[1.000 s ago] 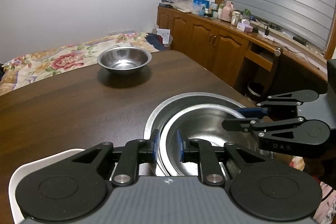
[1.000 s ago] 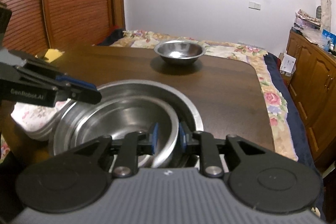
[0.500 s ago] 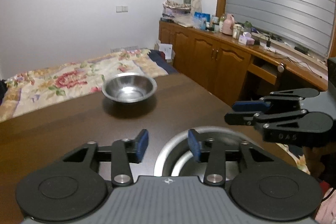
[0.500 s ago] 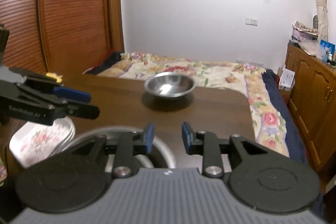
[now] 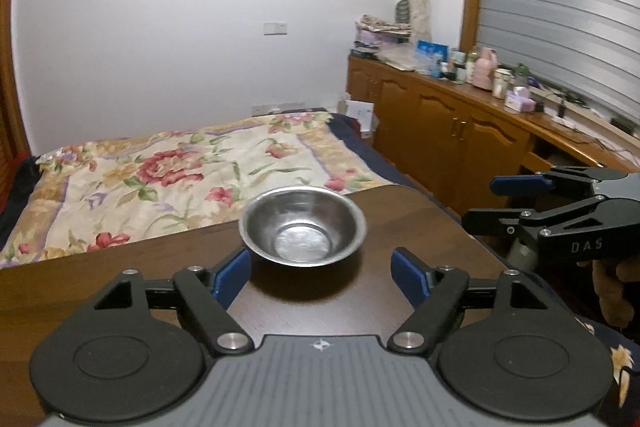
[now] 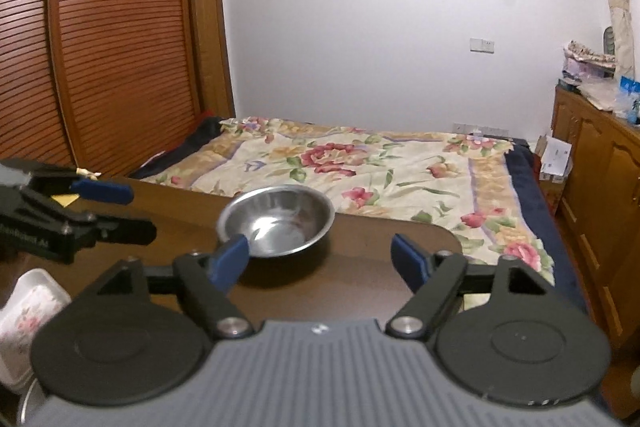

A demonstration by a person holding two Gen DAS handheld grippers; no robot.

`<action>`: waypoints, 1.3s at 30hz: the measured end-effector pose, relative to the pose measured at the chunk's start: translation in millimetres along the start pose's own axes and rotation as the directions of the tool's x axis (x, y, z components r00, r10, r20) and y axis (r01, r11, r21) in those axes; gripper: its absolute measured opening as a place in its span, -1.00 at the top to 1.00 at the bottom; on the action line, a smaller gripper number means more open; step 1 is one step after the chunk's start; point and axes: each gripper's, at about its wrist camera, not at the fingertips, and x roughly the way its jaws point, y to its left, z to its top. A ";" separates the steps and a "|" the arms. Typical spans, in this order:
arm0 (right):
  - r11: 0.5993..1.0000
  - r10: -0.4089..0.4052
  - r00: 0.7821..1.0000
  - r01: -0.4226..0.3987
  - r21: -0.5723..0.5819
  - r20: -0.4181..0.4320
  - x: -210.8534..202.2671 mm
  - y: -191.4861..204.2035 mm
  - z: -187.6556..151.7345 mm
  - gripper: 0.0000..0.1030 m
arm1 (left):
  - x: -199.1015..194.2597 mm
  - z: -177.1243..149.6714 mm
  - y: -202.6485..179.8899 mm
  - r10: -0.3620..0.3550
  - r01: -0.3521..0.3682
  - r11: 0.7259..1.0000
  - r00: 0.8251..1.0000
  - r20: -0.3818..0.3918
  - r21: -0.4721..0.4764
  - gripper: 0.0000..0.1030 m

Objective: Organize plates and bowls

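A small steel bowl (image 5: 302, 225) stands alone near the far edge of the dark wooden table (image 5: 120, 267), also seen in the right wrist view as the steel bowl (image 6: 276, 221). My left gripper (image 5: 321, 274) hangs open above the table, just short of the bowl, nothing between its fingers. My right gripper (image 6: 321, 259) is open too, empty, with the bowl ahead and slightly left. Each gripper shows in the other's view: the right gripper (image 5: 516, 201) at the right side, the left gripper (image 6: 116, 211) at the left. A white floral plate (image 6: 28, 311) lies at the lower left.
Beyond the table's far edge lies a bed with a floral cover (image 5: 180, 171). Wooden cabinets (image 5: 460, 131) with bottles and boxes on top run along the right wall. A slatted wooden wardrobe (image 6: 100, 47) stands at the left. A metal rim (image 6: 25, 403) peeks in at the lower left corner.
Both grippers let go of the nested steel bowls, opened wide and rose, tilting up toward the far small bowl. The nested bowls have dropped out of sight below the cameras.
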 end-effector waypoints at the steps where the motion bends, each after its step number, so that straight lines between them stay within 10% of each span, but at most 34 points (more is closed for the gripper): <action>1: 1.000 0.003 1.000 -0.003 0.005 -0.003 6.2 -1.1 1.5 -0.53 | 4.1 -0.4 1.7 0.007 -0.007 1.000 1.000 -0.003 -0.008 -0.56; 26: 0.990 0.081 0.996 -0.074 0.123 -0.048 97.6 -5.5 -8.8 -0.50 | 94.7 1.5 27.5 0.066 -0.076 0.993 0.992 -0.107 -0.093 -0.20; 39: 0.986 0.111 0.992 -0.102 0.128 -0.061 103.7 -4.3 -10.2 -0.12 | 106.5 1.8 36.5 0.067 -0.081 0.991 0.989 -0.135 -0.102 0.18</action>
